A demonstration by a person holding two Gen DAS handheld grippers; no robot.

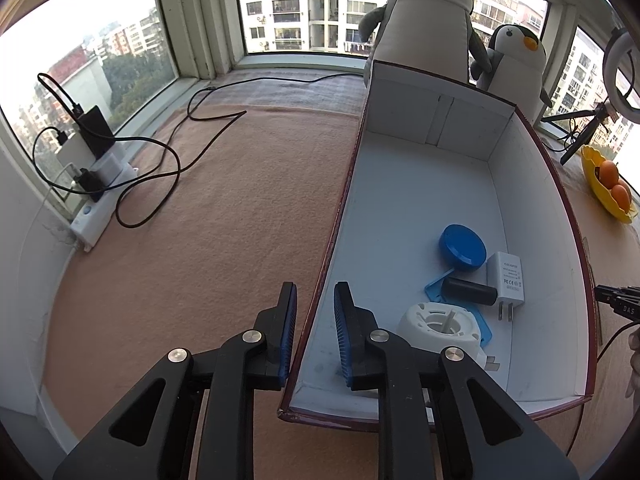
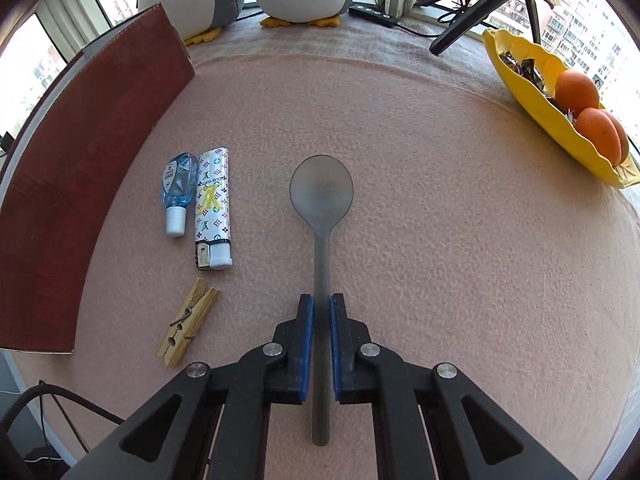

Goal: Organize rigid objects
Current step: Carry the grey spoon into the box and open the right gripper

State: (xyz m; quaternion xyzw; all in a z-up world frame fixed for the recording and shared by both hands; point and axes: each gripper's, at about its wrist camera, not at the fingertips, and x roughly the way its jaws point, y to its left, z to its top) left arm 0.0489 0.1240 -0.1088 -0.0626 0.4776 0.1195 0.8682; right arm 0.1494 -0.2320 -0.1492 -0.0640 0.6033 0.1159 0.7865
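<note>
In the right wrist view my right gripper (image 2: 322,310) is shut on the handle of a grey spoon (image 2: 322,196) whose bowl points away over the pink mat. Left of it lie a small blue bottle (image 2: 178,188), a patterned lighter (image 2: 213,208) and a wooden clothespin (image 2: 188,322). In the left wrist view my left gripper (image 1: 316,300) is open and straddles the left wall of a red box with a white inside (image 1: 400,200). The box holds a blue lid (image 1: 462,247), a white charger (image 1: 506,282), a black cylinder (image 1: 468,291) and a white round part (image 1: 440,328).
Two plush penguins (image 1: 428,20) stand behind the box. A yellow dish with oranges (image 2: 560,104) sits at the right. A power strip with plugs and cables (image 1: 96,184) lies at the left by the window. A tripod (image 2: 480,4) stands at the back. The box's red wall (image 2: 80,160) is left of the small items.
</note>
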